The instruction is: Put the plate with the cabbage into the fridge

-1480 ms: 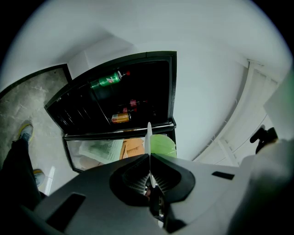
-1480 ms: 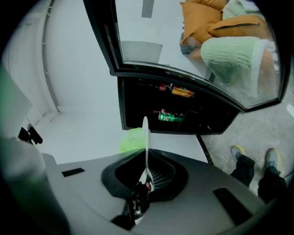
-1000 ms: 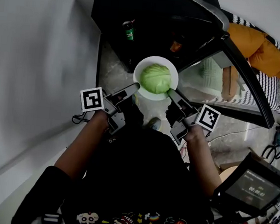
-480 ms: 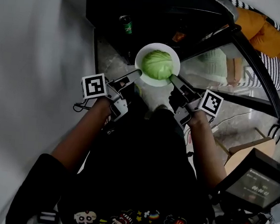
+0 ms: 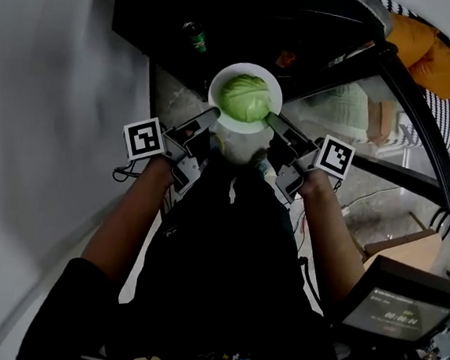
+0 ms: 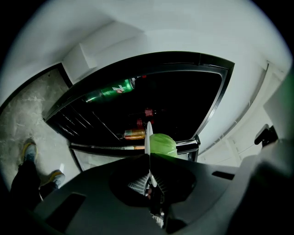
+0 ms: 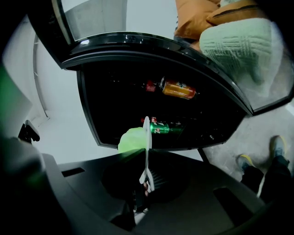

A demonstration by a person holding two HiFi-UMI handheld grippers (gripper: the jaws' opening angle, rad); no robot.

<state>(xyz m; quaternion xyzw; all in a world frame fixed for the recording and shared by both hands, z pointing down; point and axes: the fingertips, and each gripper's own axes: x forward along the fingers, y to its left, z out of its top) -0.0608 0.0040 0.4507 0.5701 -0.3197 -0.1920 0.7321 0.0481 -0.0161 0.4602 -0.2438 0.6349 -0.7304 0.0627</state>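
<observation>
Left gripper [image 5: 213, 115]: you have it clamped on the plate [image 5: 215, 94], left rim.
Right gripper [image 5: 270, 119]: clamped on the opposite rim.
Cabbage [image 5: 246, 97]: on the plate, upper centre of frame.
Fridge [image 5: 248, 23]: open, directly beyond the plate; your arms look equally near.

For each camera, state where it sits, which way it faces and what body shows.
Head view: on the head, looking down at the plate and cabbage before the fridge; forearms show.
Left gripper view: on the left gripper, facing the fridge; shoes show.
Right gripper view: on the right gripper, facing the fridge; shoes show.
Both gripper views share the clamped plate, edge-on.
</observation>
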